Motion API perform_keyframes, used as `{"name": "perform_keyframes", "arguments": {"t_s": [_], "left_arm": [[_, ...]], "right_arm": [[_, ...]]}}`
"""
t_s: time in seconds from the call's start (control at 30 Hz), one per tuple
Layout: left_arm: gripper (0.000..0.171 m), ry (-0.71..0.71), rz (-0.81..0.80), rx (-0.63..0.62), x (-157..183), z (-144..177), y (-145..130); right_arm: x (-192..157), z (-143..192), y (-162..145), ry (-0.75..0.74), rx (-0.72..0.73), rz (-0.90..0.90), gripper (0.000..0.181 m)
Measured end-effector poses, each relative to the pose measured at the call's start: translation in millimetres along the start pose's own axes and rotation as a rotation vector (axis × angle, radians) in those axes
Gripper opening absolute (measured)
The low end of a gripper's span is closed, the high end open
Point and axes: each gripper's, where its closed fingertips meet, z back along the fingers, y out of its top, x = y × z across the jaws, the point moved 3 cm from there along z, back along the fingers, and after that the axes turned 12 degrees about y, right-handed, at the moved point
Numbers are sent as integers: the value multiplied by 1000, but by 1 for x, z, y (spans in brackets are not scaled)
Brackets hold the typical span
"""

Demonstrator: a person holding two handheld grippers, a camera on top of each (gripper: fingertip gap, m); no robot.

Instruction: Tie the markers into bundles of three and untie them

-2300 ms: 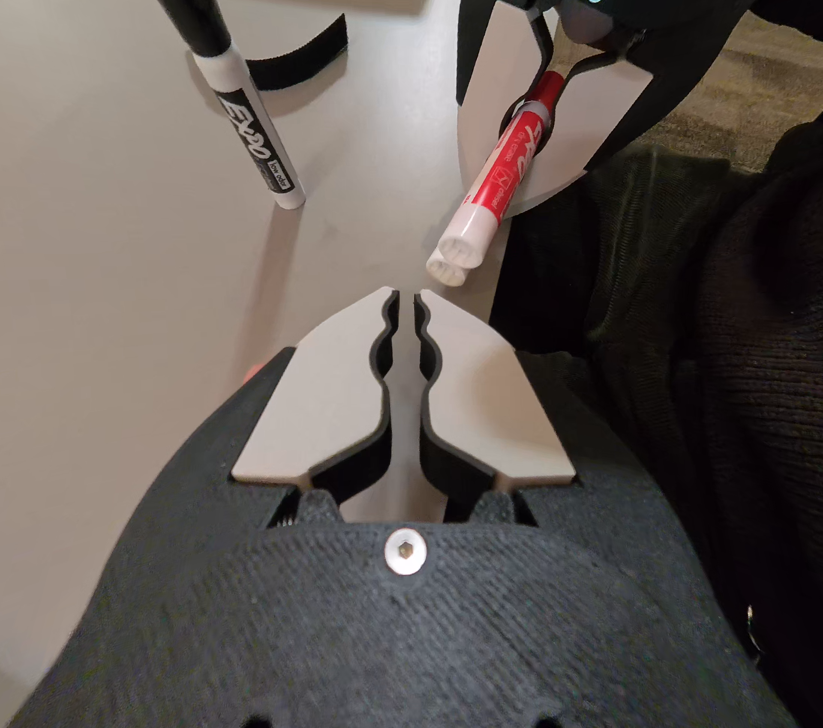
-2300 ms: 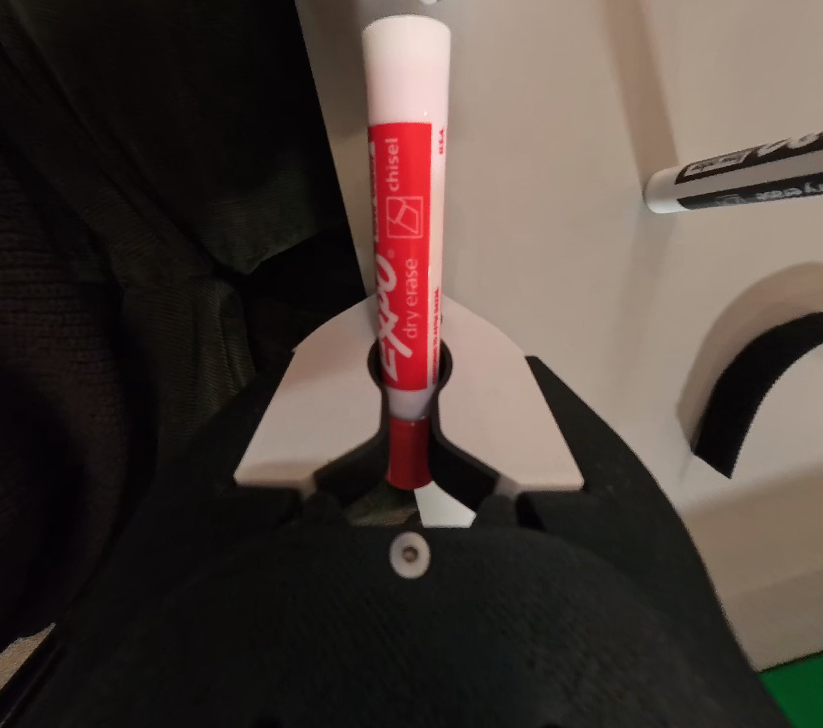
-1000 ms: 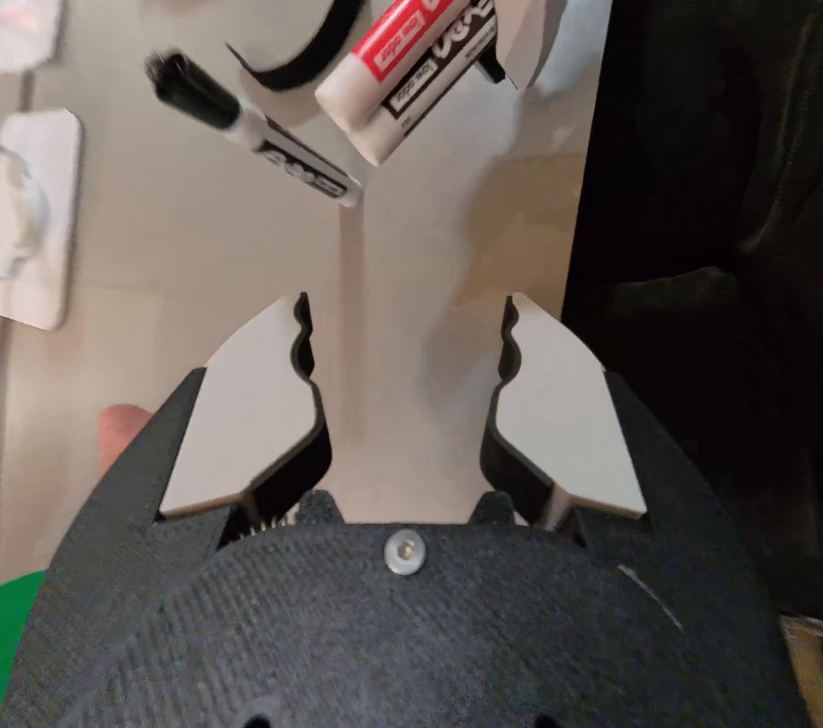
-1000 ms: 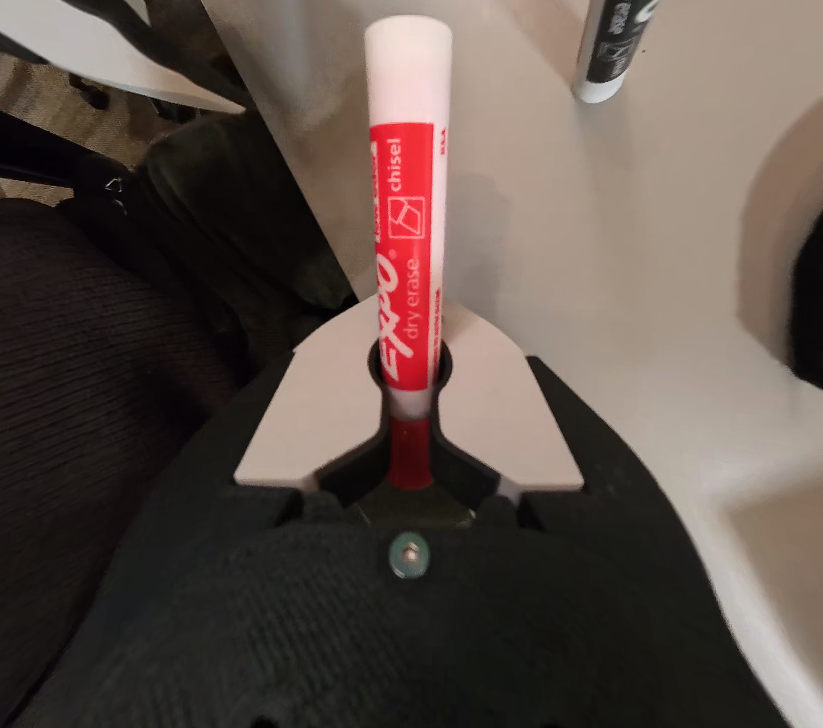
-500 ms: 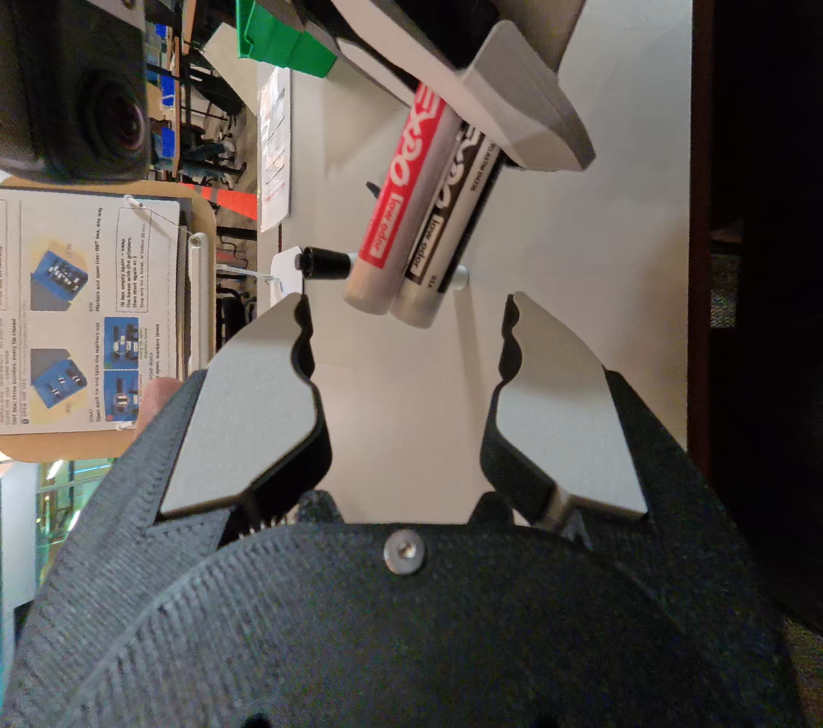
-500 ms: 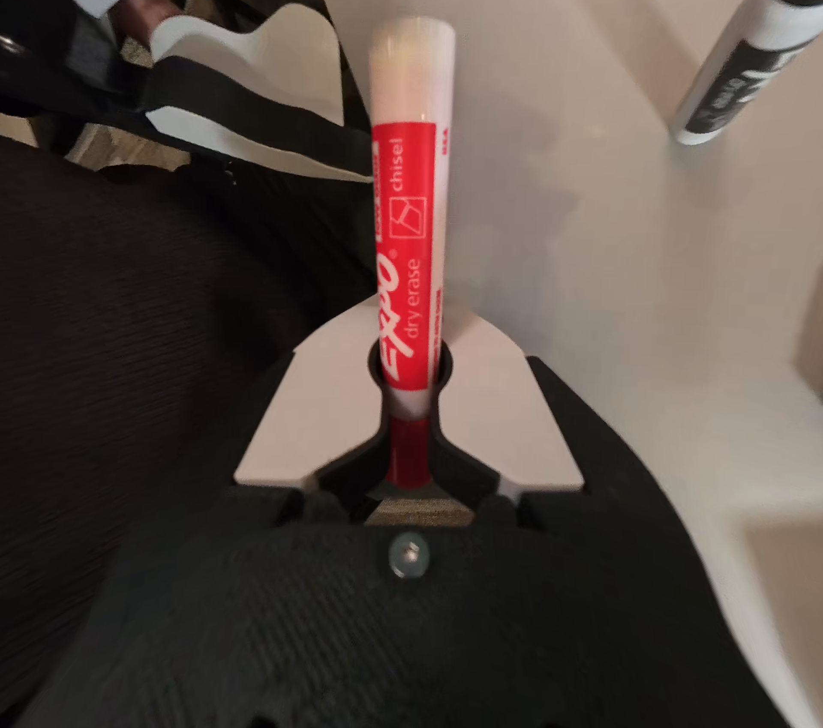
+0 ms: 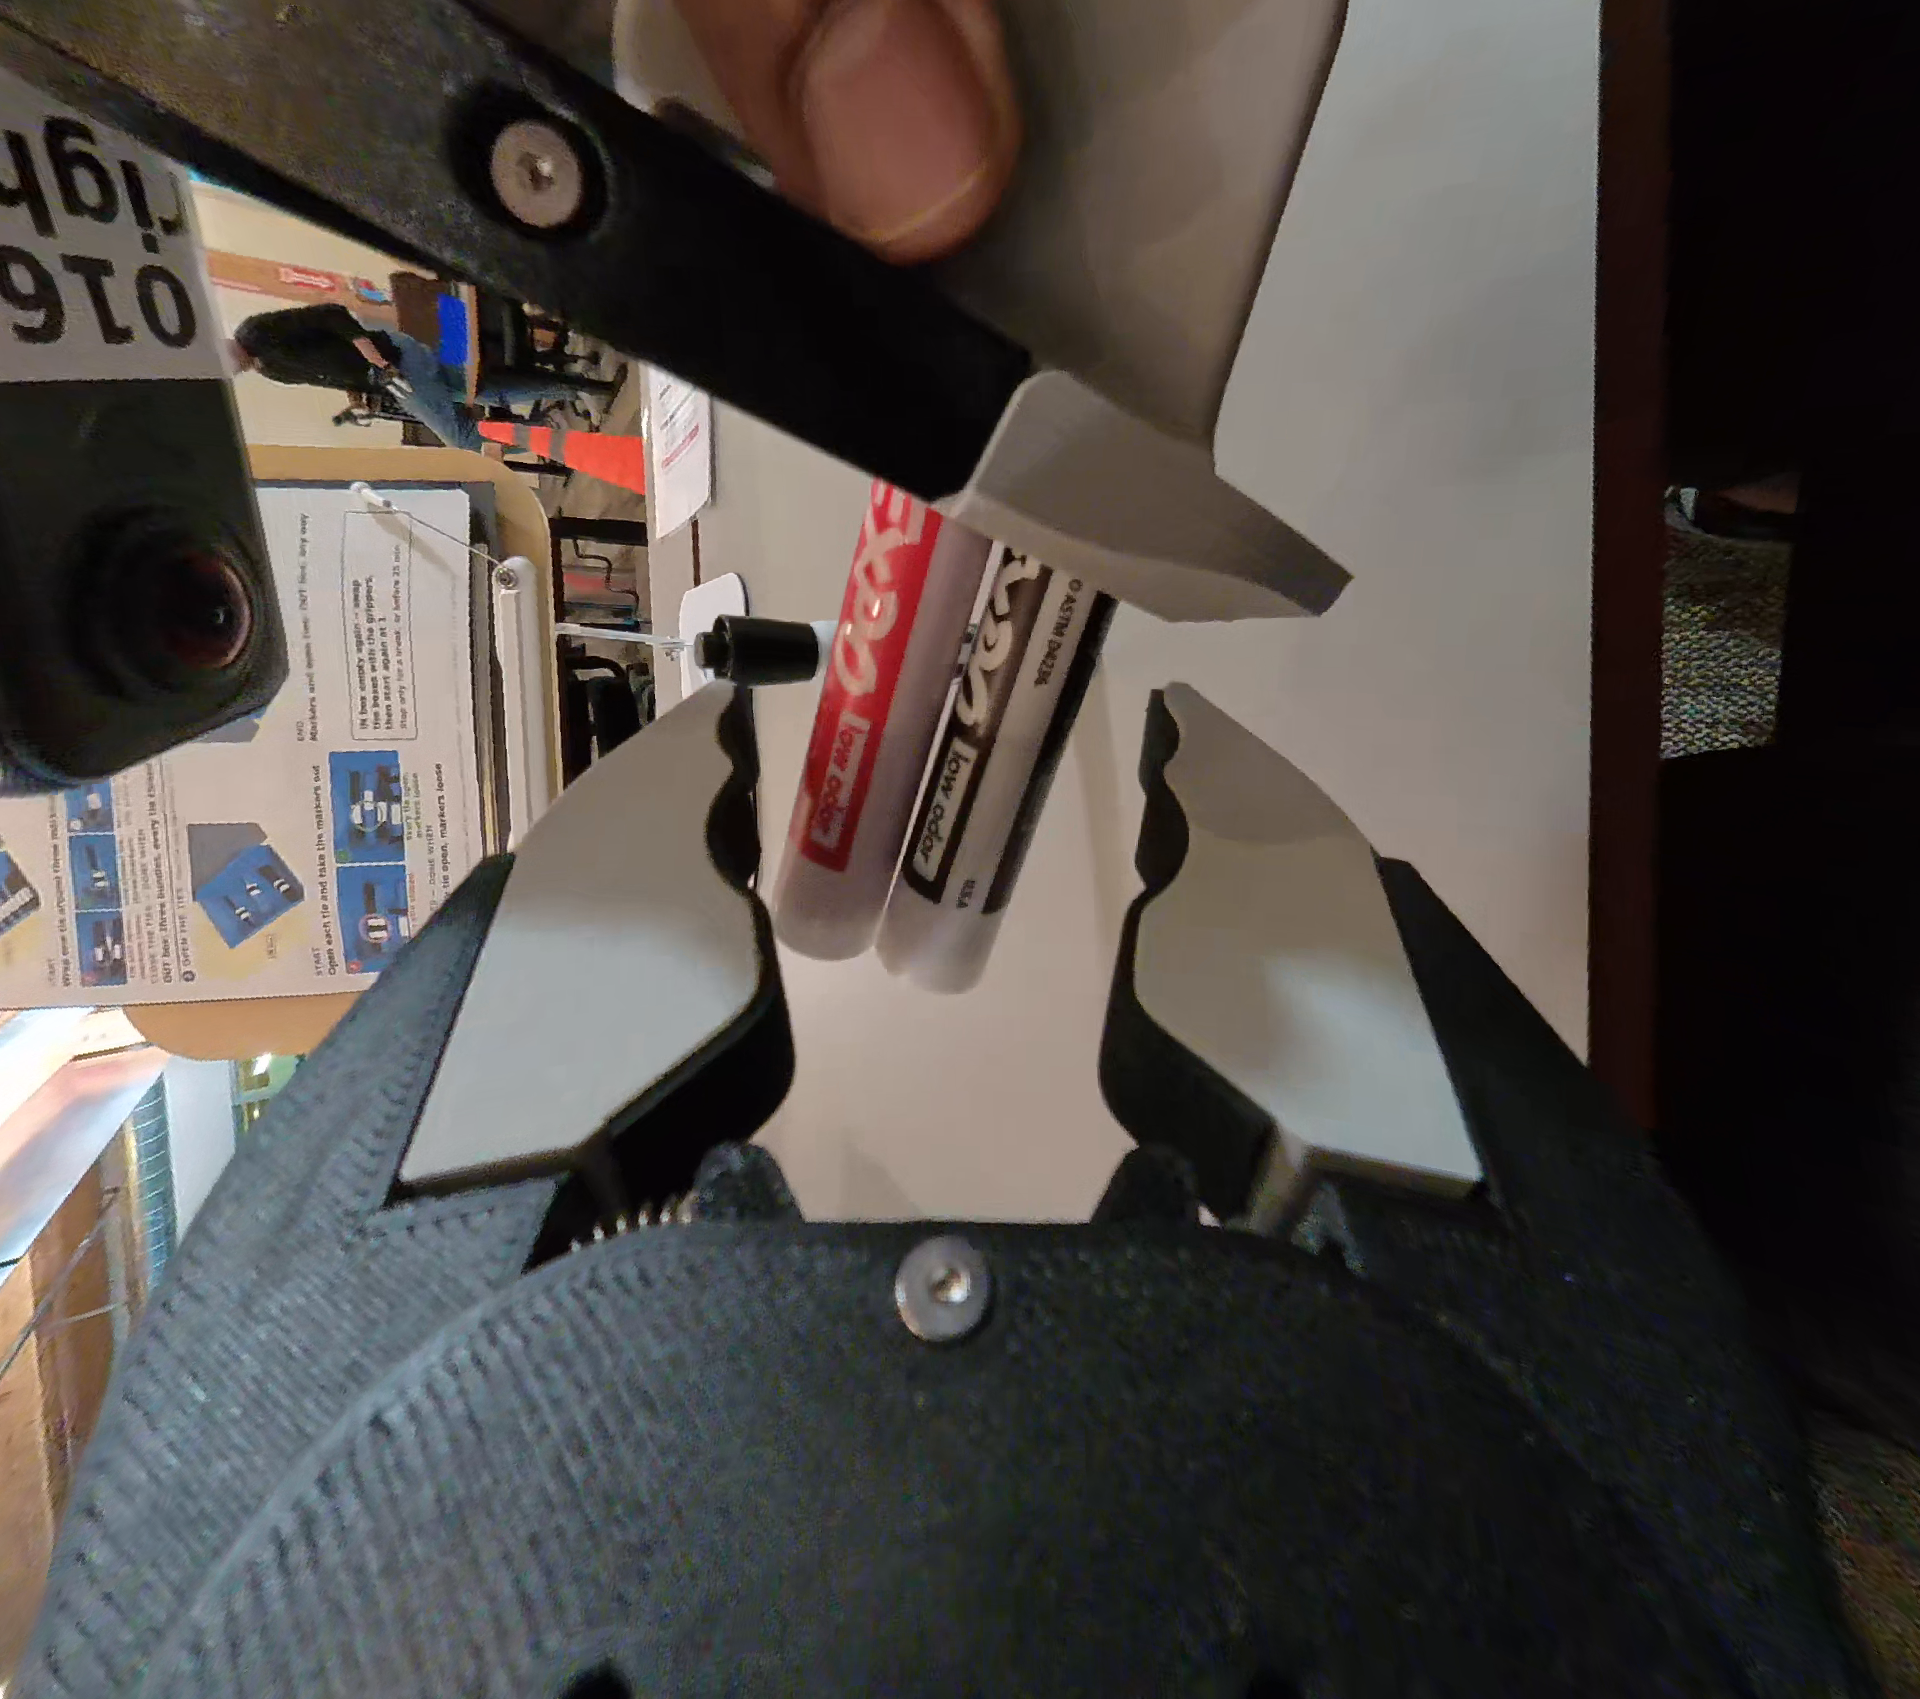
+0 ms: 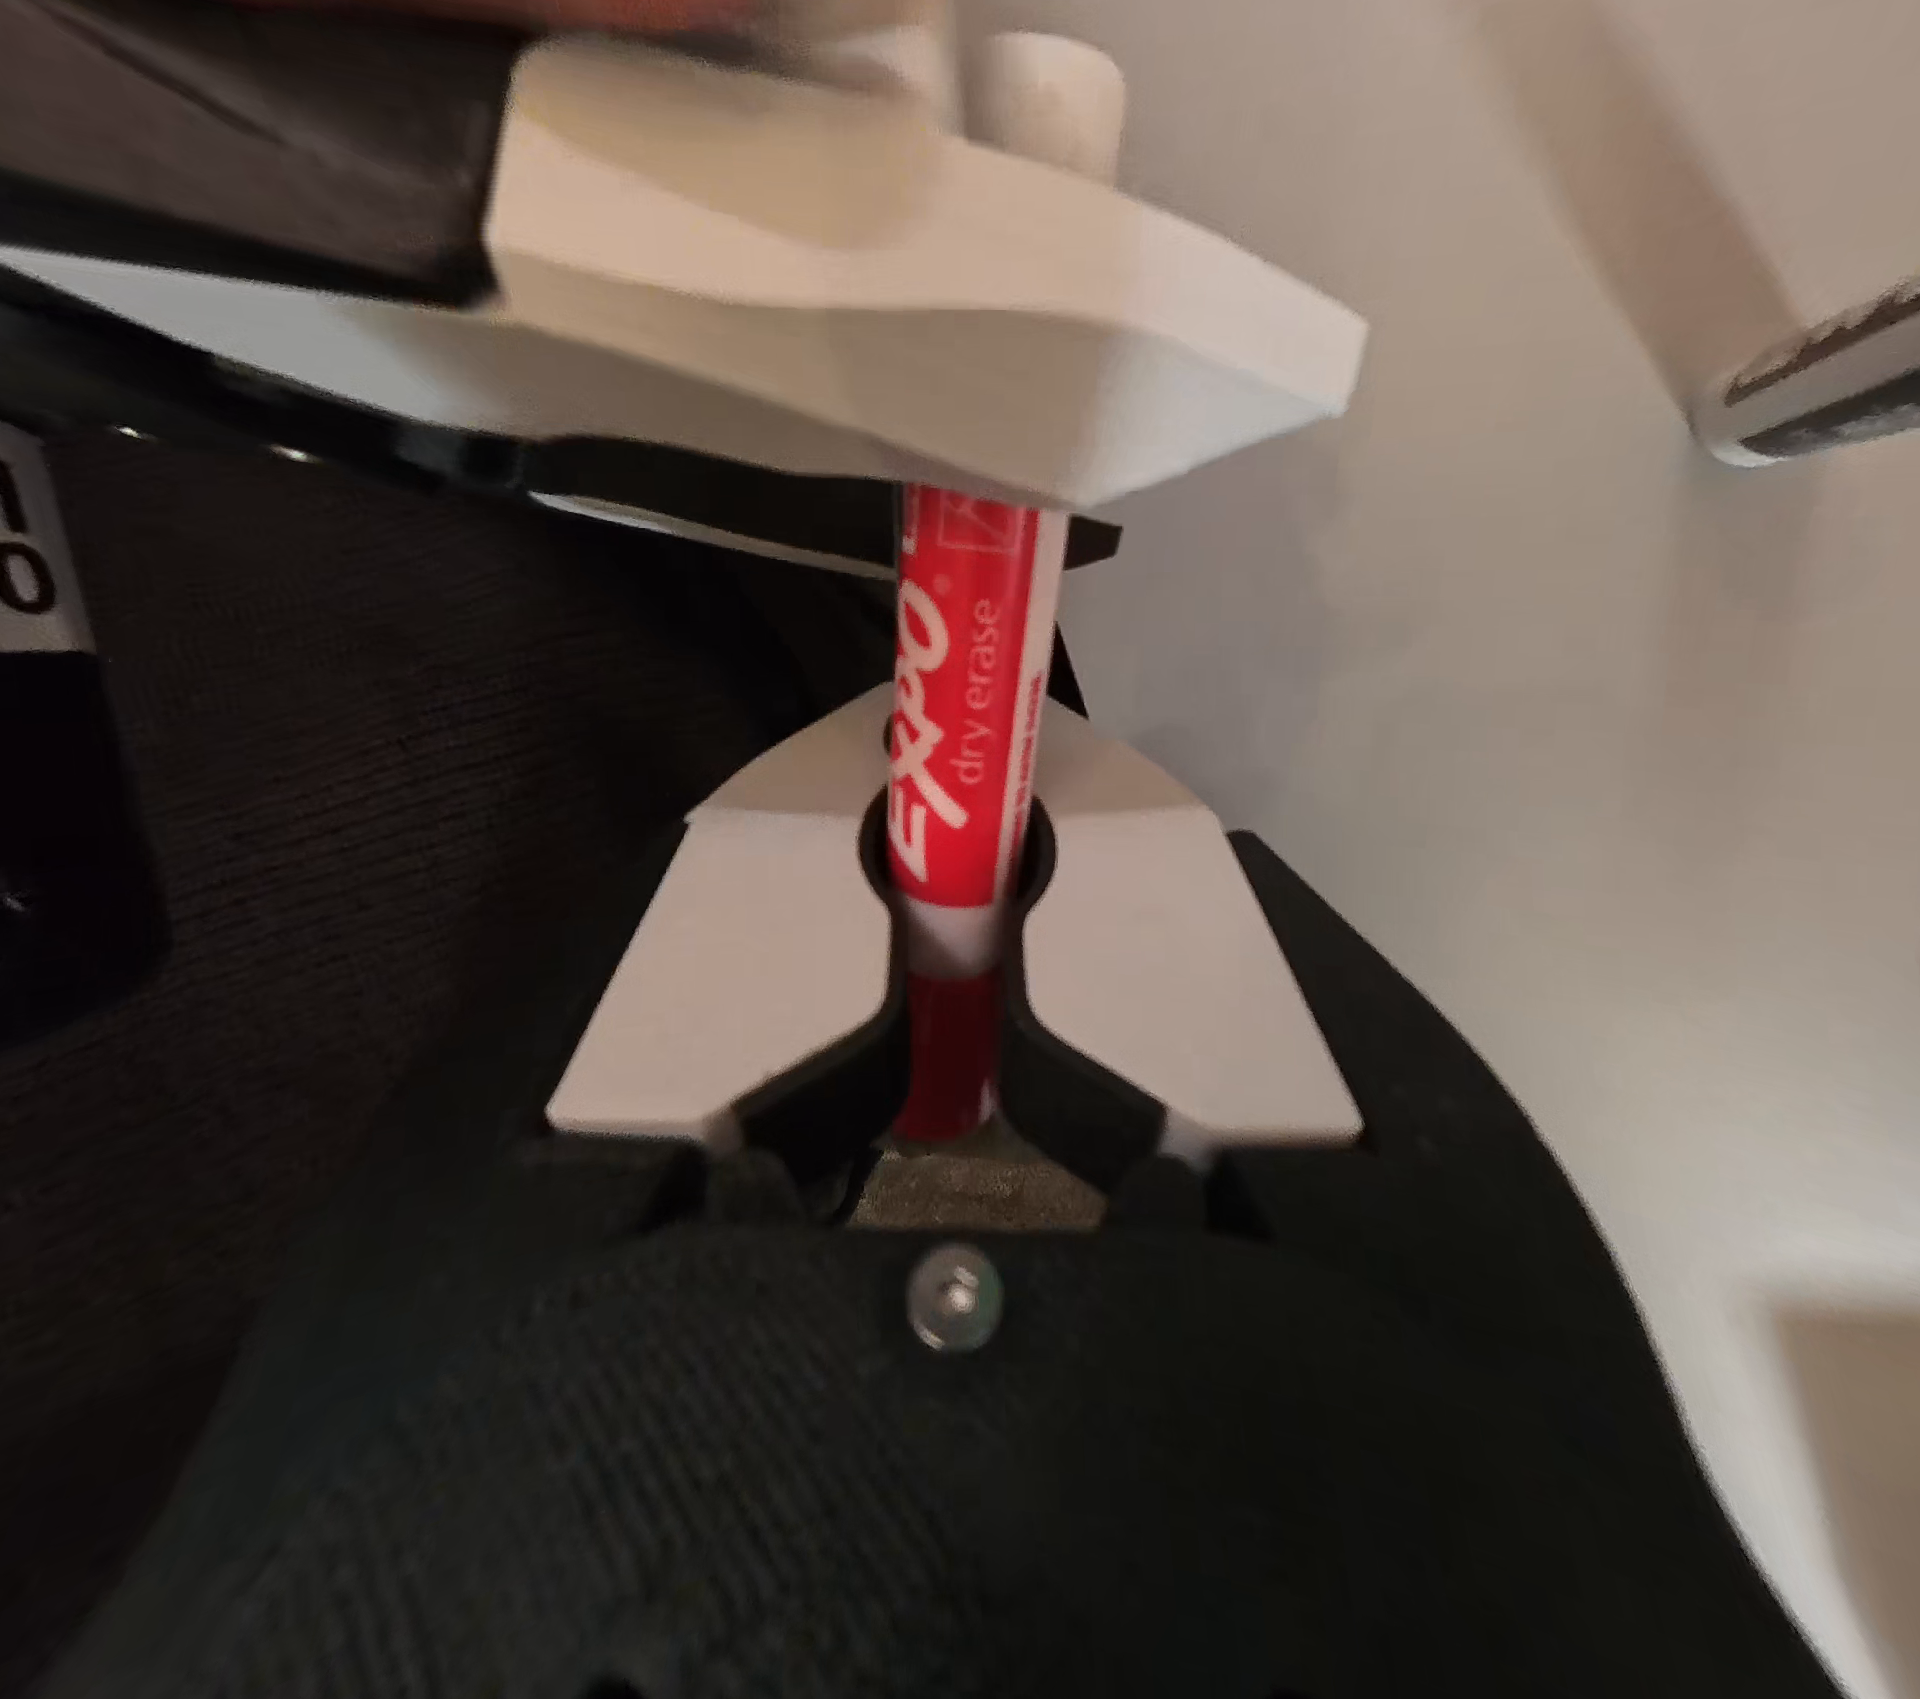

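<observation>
The right gripper [image 8: 961, 802] is clamped on the red marker [image 8: 966, 714] and black marker [image 7: 987, 776] (both bearing printed labels), their ends hanging between the spread-wide left gripper [image 7: 945, 818] jaws.

The red marker [image 8: 961, 756] has a red label, red cap and white barrel. The one next to it, the black marker [image 7: 987, 808], is white with a black label. Both grippers are black with light grey fingers [image 7: 613, 943], and the table [image 7: 1455, 610] is plain white.
</observation>
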Motion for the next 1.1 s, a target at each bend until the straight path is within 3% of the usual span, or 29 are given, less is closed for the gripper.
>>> {"name": "perform_keyframes", "arguments": {"t_s": [0.6, 1.1], "left_arm": [[64, -25, 30, -57, 6, -1, -5], [51, -34, -9, -38, 11, 2, 1]], "right_arm": [[-12, -10, 5, -31, -60, 45, 14], [-18, -16, 6, 36, -70, 43, 14]]}}
